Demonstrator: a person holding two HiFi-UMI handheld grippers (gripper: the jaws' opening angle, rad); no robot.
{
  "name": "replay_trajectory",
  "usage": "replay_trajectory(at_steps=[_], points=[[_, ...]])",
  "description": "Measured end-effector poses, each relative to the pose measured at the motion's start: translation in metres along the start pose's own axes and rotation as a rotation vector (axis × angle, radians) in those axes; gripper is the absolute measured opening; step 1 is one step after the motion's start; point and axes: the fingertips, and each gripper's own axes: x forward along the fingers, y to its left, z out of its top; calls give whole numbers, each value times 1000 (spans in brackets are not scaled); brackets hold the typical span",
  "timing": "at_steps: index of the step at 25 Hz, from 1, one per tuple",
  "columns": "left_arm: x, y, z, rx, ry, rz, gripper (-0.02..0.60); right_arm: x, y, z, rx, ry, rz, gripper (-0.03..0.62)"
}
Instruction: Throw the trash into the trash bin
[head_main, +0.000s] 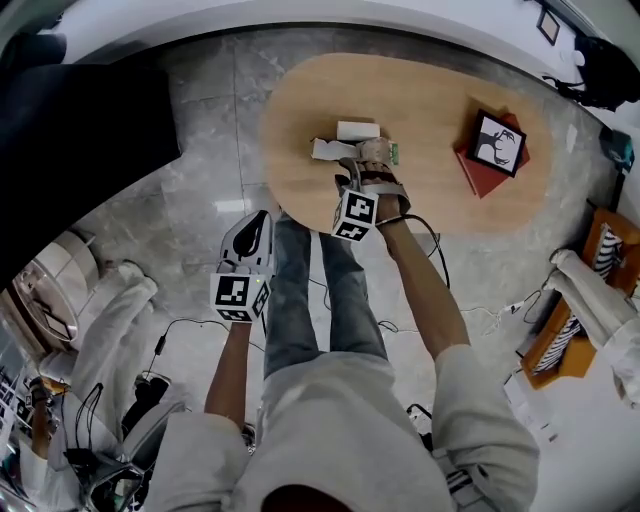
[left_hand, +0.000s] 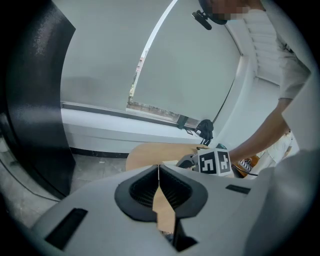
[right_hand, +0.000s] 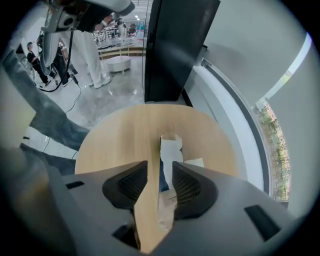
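Note:
Trash lies on the oval wooden table (head_main: 430, 200): a torn white paper carton (right_hand: 170, 147) and a small white box (head_main: 358, 130) beside it. My right gripper (right_hand: 160, 182) points steeply down over the carton. Its jaws stand partly apart with the carton's near end between them, close to the right pad; I see no pressure on it. In the head view the right gripper (head_main: 362, 170) covers part of the trash. My left gripper (head_main: 255, 222) hangs over the floor left of the table, shut and empty (left_hand: 159, 175). No trash bin is in view.
A red book with a framed picture (head_main: 495, 148) lies on the table's right part. A tall black pillar (right_hand: 175, 50) stands beyond the table. Cables (head_main: 420, 320) run over the floor by the person's legs. An orange striped seat (head_main: 585, 310) stands at the right.

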Motion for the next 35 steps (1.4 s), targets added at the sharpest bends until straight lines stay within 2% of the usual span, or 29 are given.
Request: replay_trajectory(at_steps=[4, 8, 15, 19, 23, 30, 33, 35], points=[[-4, 3, -7, -4, 12, 9, 23, 24, 0, -2, -62, 56, 31, 167], [-7, 4, -12, -3, 24, 12, 23, 43, -1, -4, -63, 103, 56, 153], [-11, 5, -15, -4, 33, 11, 23, 53, 1, -10, -127, 193, 36, 66], [-11, 6, -14, -2, 28, 10, 23, 48, -1, -3, -70, 160, 39, 58], [-10, 2, -11, 4, 22, 5, 23, 32, -8, 12, 106, 26, 29, 58], [-9, -8, -3, 15, 10, -6, 23, 1, -29, 26, 675, -293, 70, 57], [-8, -11, -5, 22, 12, -11, 23, -13, -50, 20, 912, -445, 47, 55], [-7, -14, -6, 28, 17, -16, 23, -23, -62, 16, 1012, -541, 18, 55]])
